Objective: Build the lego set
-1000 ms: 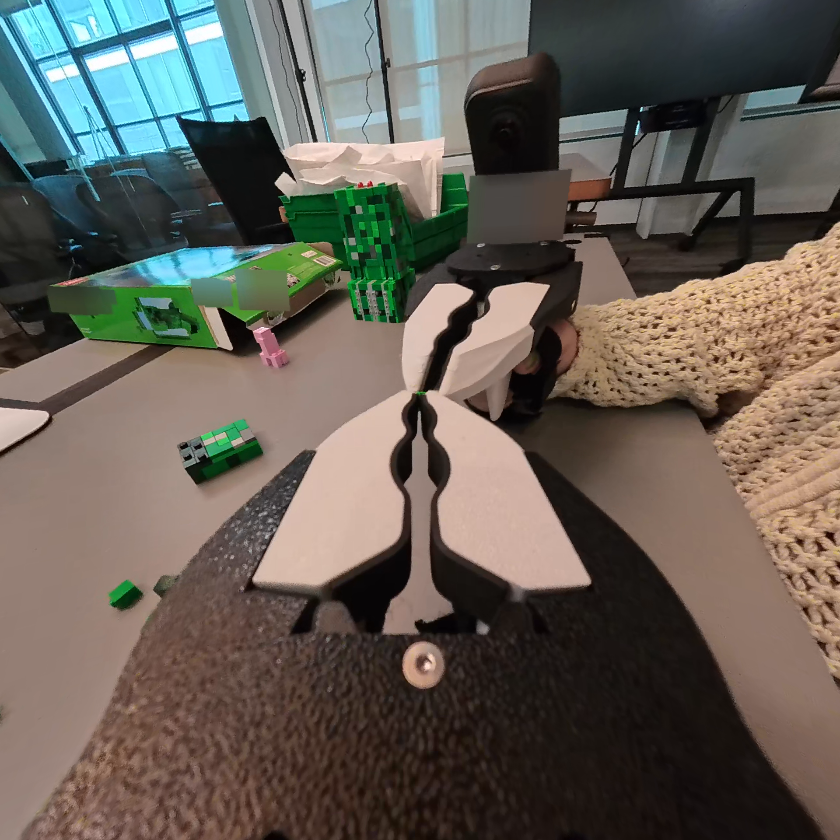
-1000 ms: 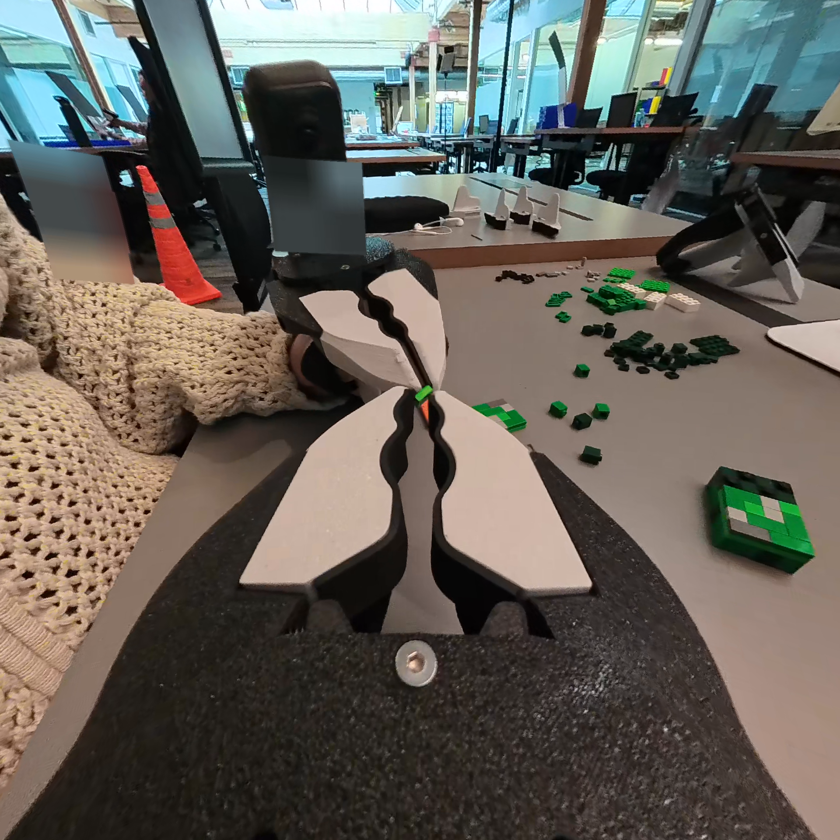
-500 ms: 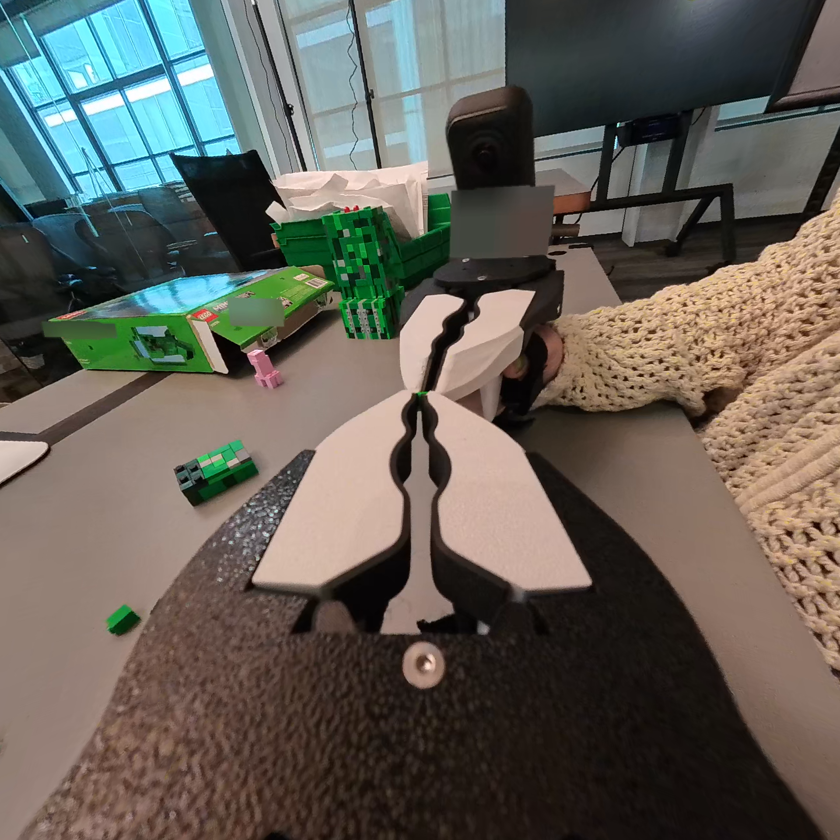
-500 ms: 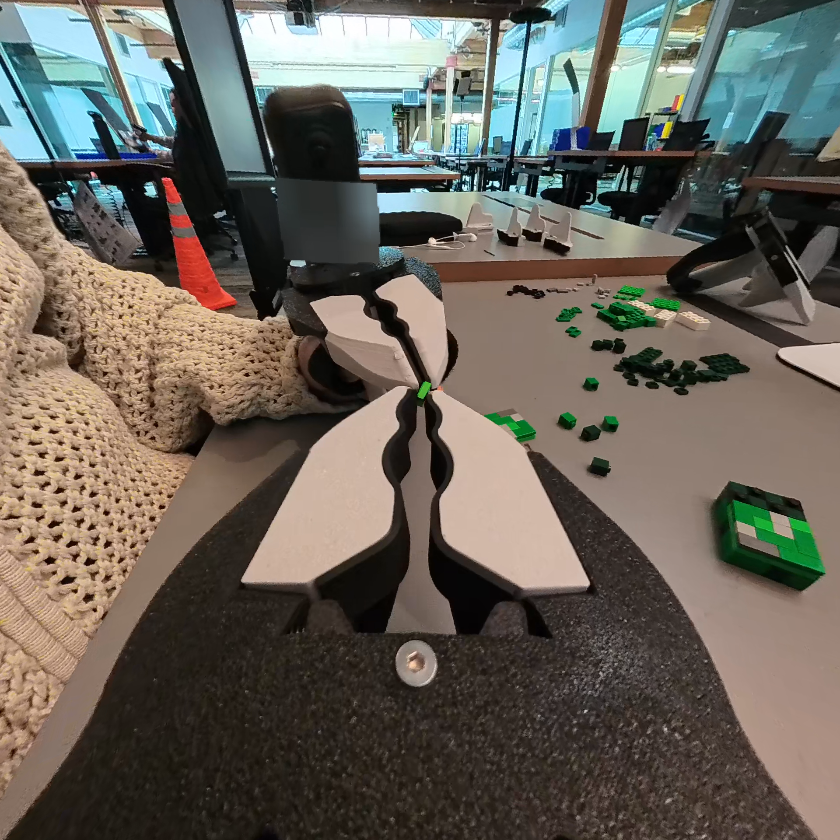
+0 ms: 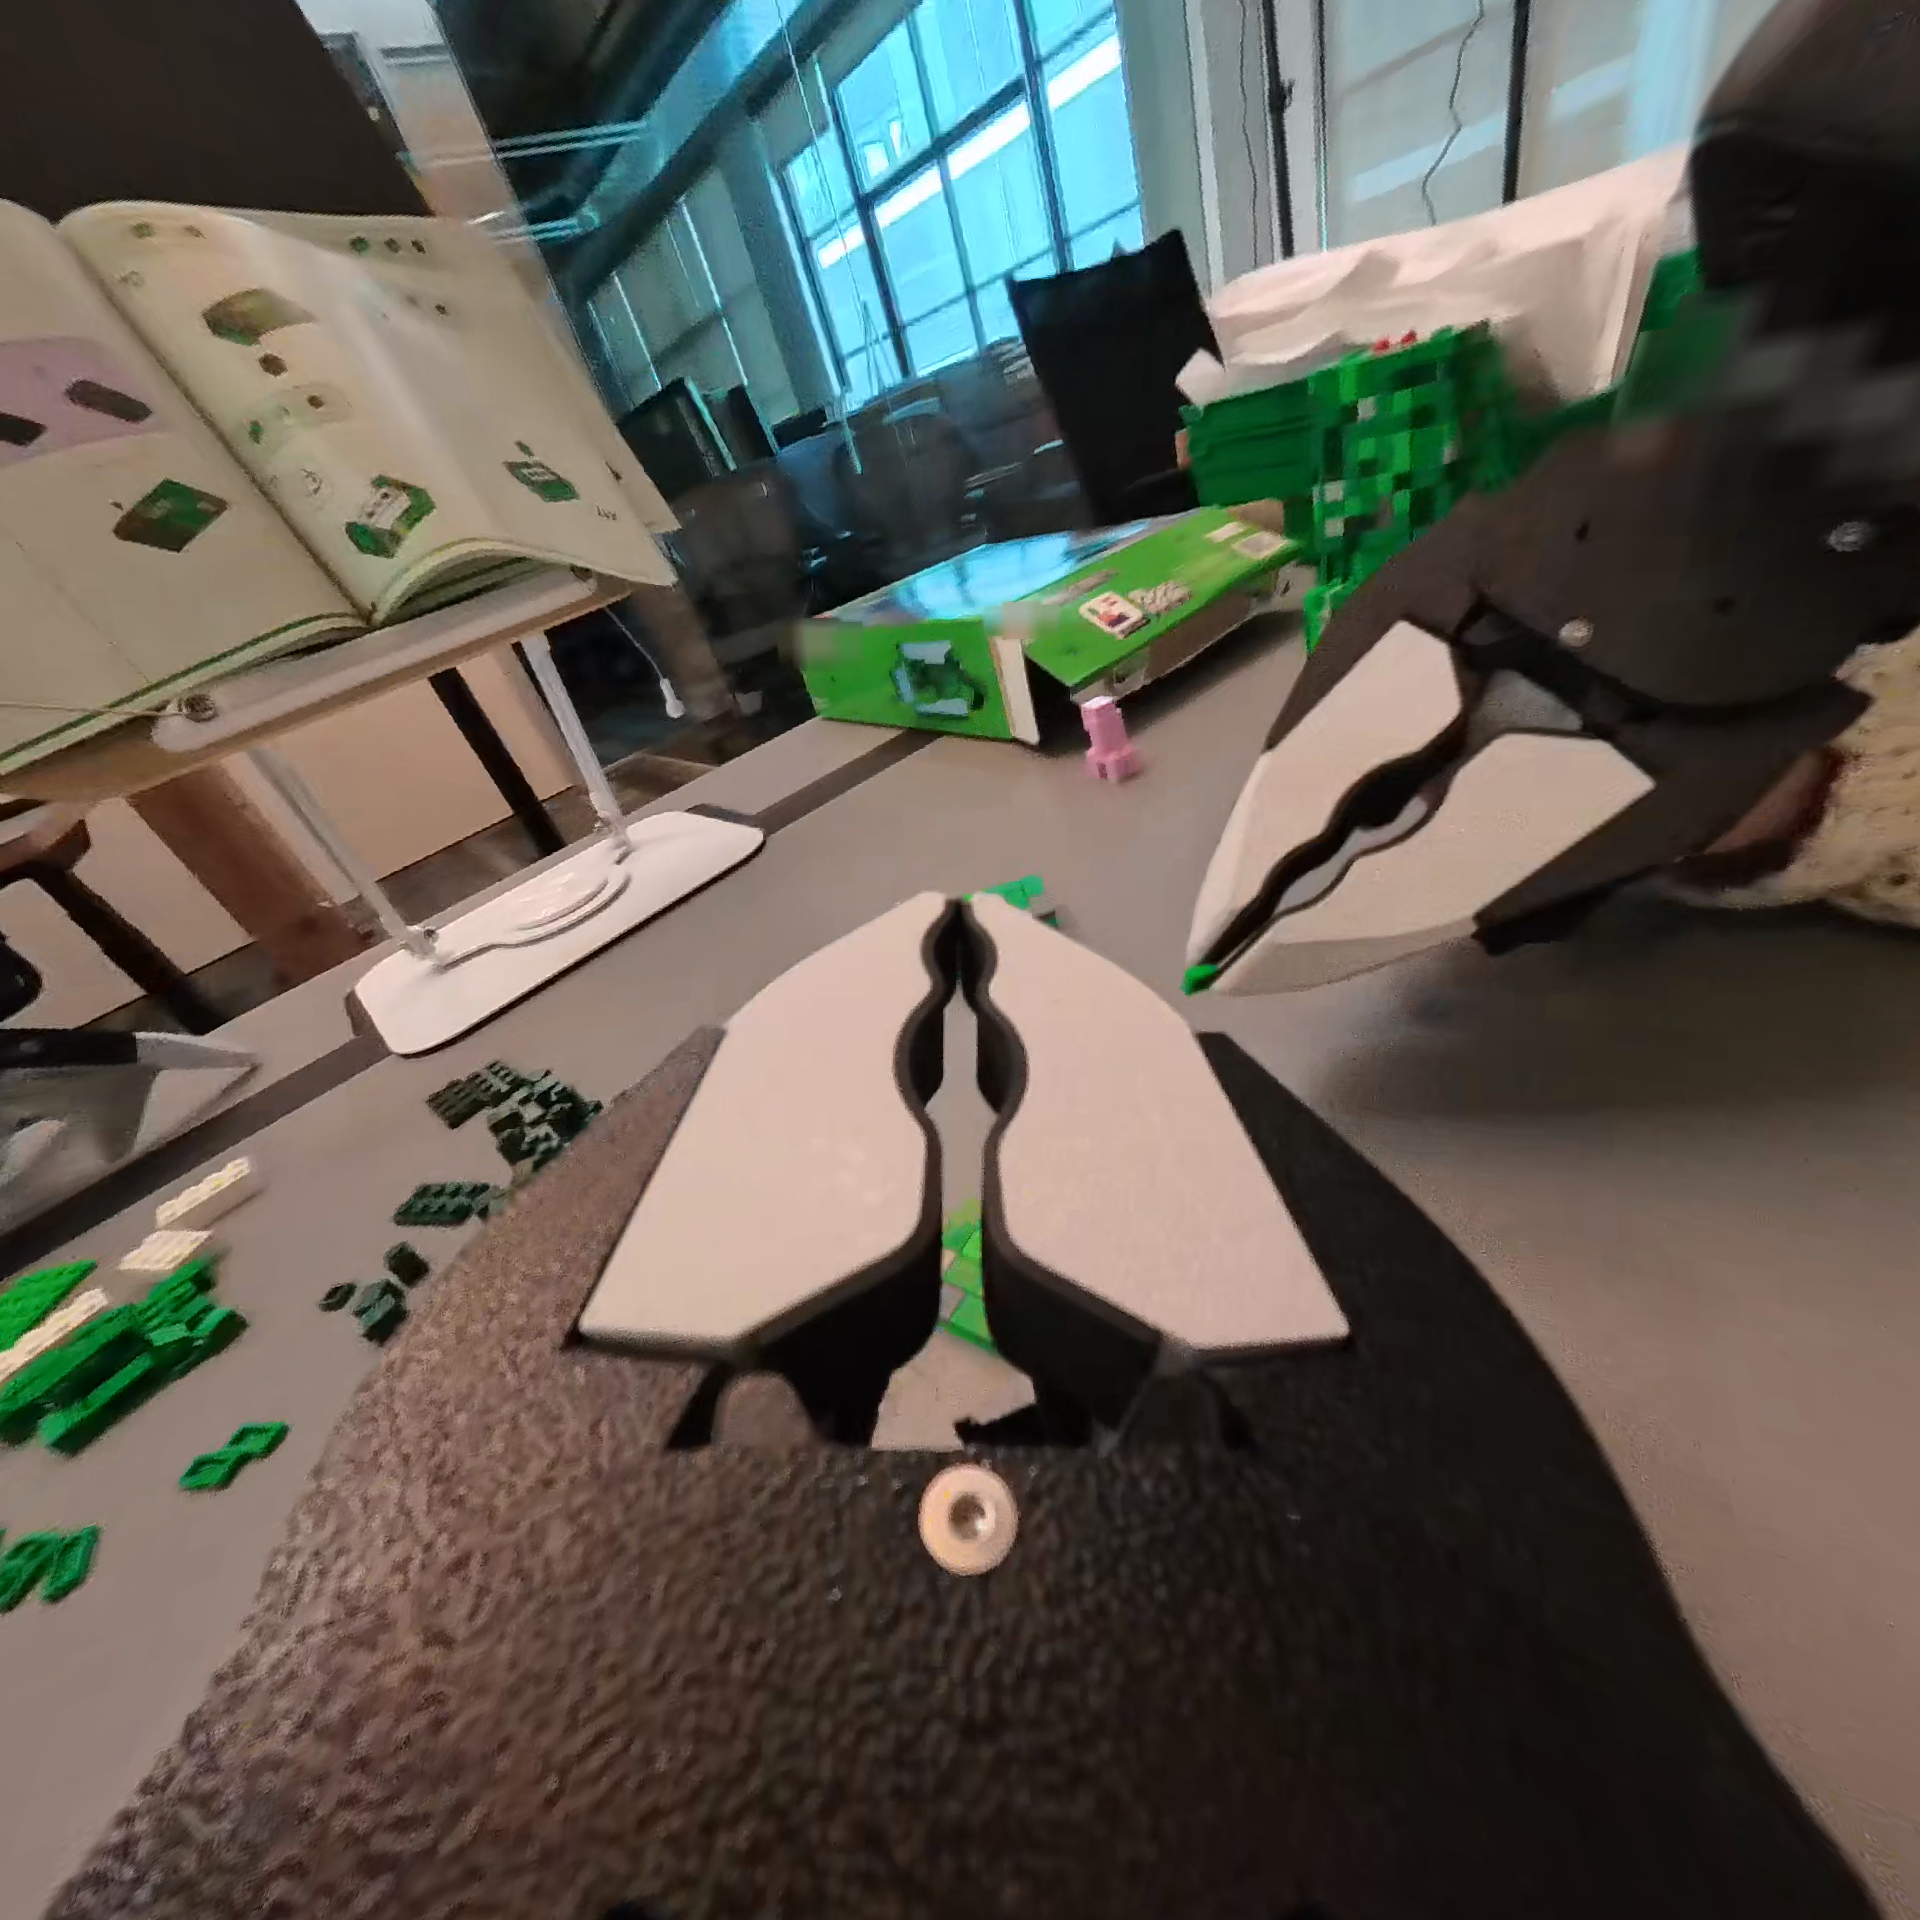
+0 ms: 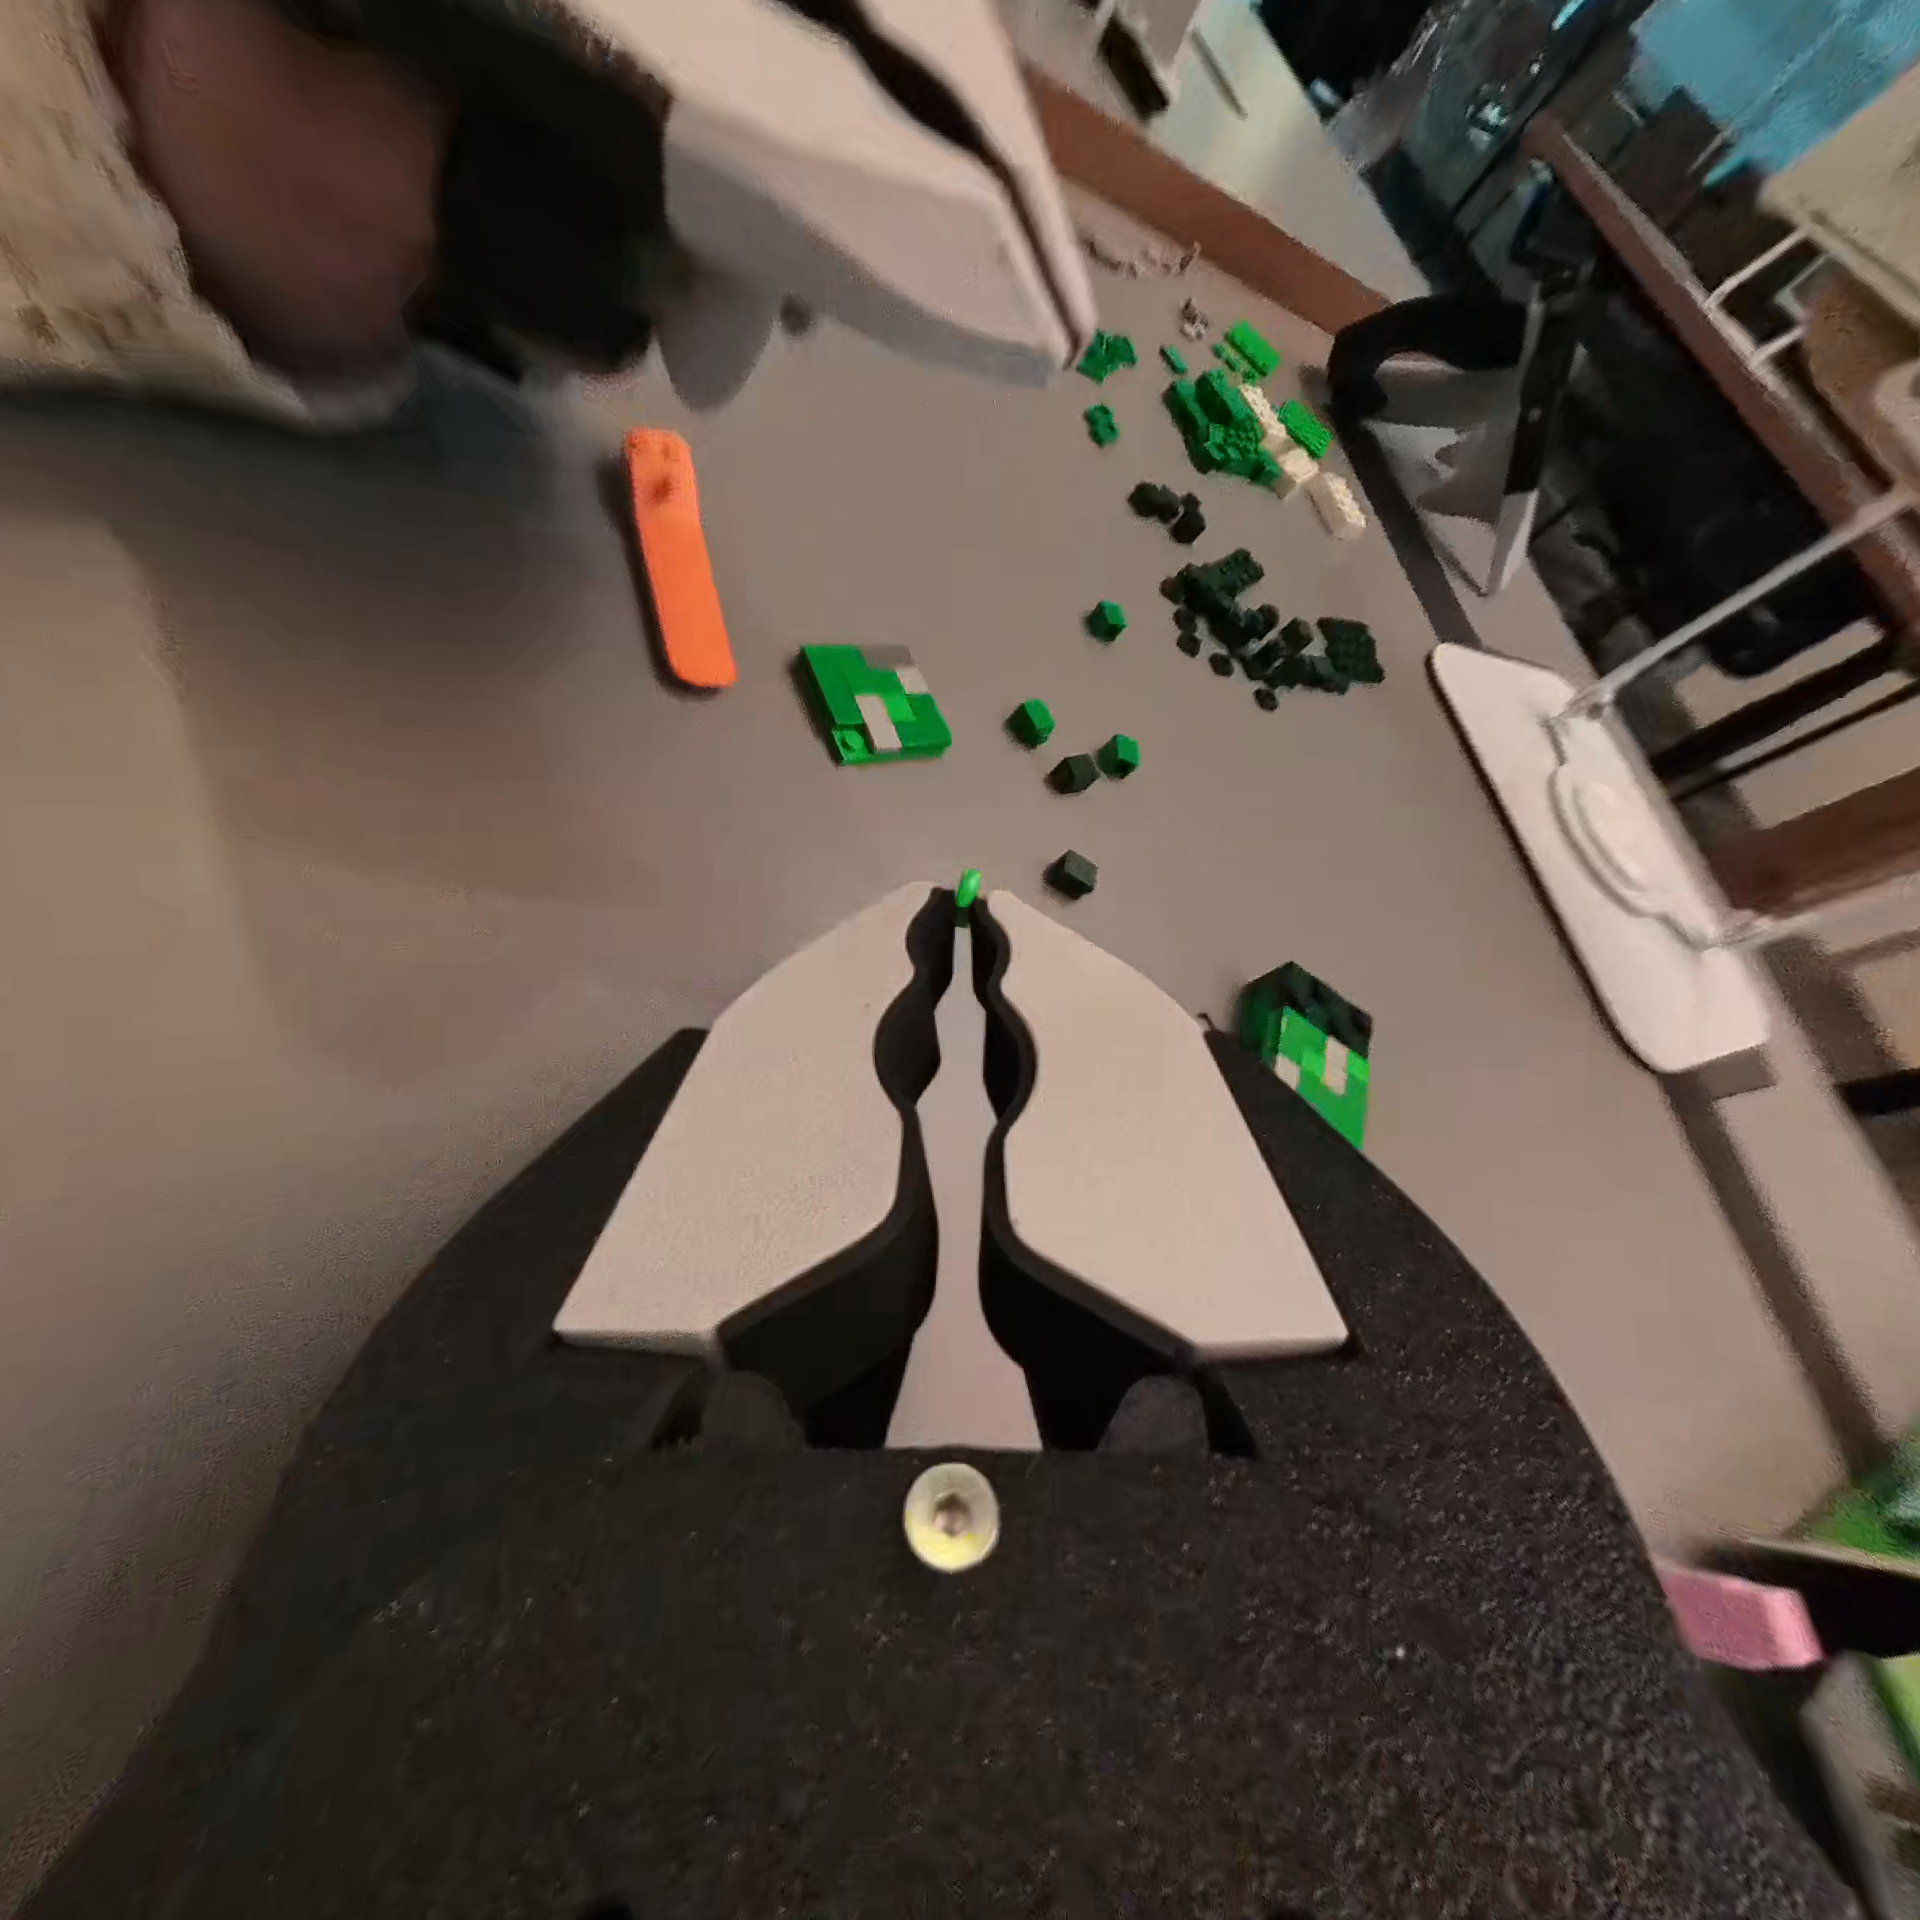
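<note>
My right gripper (image 6: 966, 902) is shut on a tiny bright green piece (image 6: 967, 885) that sticks out of its tips, held above the grey table (image 6: 436, 790). It also shows in the left wrist view (image 5: 1197, 977), to the right of my left gripper (image 5: 961, 914). My left gripper is shut with nothing visible between its tips. It shows blurred at the top of the right wrist view (image 6: 1070, 332). A flat green and grey assembly (image 6: 873, 707) and a green and black block (image 6: 1311, 1049) lie on the table ahead of the right gripper.
Loose green, dark and white bricks (image 6: 1236, 436) (image 5: 104, 1340) are scattered about. An orange brick separator (image 6: 675, 561) lies at the left. An open instruction book (image 5: 260, 416) sits on a white-based stand (image 5: 561, 914). A green box (image 5: 1039, 634), pink figure (image 5: 1110, 740) and tall green build (image 5: 1403, 457) stand behind. Spacing between my two grippers at the tips: around 8 cm.
The two grippers, tip to tip on the small green piece before, have come apart. The right one keeps the piece. Both views have swung and tilted toward the loose bricks.
</note>
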The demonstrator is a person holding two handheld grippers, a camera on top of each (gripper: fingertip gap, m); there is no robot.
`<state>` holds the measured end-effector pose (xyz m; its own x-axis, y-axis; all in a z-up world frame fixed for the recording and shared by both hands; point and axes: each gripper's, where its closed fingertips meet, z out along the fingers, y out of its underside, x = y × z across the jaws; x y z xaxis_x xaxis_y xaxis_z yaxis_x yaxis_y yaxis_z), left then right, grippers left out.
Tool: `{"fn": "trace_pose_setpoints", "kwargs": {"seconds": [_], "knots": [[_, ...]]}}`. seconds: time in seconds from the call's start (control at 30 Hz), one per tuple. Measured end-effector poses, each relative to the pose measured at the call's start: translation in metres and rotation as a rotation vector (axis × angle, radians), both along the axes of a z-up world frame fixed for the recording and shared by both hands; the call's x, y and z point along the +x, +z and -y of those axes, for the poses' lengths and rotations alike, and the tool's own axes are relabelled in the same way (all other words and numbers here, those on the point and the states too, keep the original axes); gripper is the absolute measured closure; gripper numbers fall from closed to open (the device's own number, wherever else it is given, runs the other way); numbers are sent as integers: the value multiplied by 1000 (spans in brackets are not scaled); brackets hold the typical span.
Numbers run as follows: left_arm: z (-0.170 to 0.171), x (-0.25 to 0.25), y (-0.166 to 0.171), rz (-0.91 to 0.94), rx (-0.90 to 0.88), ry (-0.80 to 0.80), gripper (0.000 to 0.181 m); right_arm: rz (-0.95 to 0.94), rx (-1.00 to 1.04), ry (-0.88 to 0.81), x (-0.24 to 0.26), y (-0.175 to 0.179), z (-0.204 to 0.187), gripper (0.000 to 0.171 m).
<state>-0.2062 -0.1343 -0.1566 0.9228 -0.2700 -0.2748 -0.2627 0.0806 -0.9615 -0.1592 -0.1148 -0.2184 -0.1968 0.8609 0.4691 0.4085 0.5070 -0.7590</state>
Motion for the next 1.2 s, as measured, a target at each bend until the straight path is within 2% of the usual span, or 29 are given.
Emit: {"fn": "trace_pose_setpoints", "kwargs": {"seconds": [0.1,0.23,0.6,0.93,1.2], "knots": [[1,3,-4,-57,-18,-9,181,22,183,23,-11,-8,3,168],[0,13,-9,-113,-22,-29,181,168,444,66,-12,-26,-1,168],[-2,14,-10,-87,-36,-34,181,394,677,227,-5,-40,-10,168],[-3,8,-8,-68,-28,-3,181,419,672,319,-5,-39,3,165],[-2,9,-8,-72,-27,-7,181,363,608,300,-2,-35,7,162]]}}
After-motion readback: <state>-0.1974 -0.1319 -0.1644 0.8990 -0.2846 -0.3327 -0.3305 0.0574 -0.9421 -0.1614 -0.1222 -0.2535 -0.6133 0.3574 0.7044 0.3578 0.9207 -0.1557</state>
